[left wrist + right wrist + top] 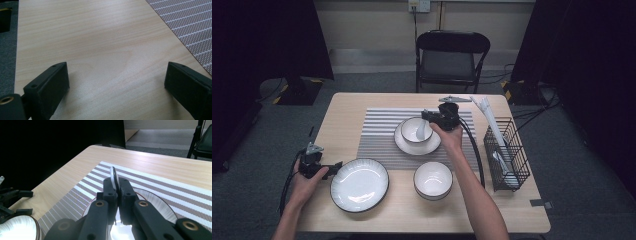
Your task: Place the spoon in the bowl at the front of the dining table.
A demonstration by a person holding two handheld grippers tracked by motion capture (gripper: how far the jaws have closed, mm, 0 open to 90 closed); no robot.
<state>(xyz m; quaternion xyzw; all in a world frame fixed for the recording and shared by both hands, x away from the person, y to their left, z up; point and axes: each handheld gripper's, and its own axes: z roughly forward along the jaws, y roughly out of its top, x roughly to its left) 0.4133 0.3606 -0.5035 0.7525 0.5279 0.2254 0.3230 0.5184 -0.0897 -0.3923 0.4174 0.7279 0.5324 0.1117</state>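
Right gripper (428, 118) is clamping its jaws on the handle of a white spoon (421, 130), whose bowl is resting in the small bowl (416, 129) on the saucer (417, 143) at the middle of the striped placemat (377, 135). Its long axis is running from the bowl up and back toward the far edge of the table (343, 107). Left gripper (332, 166) is lying open on bare wood just left of the large plate (359, 184), with free tabletop ahead of it. Another bowl (433, 180) is sitting near the front edge, and the wire basket (507, 152) is standing at the right edge.
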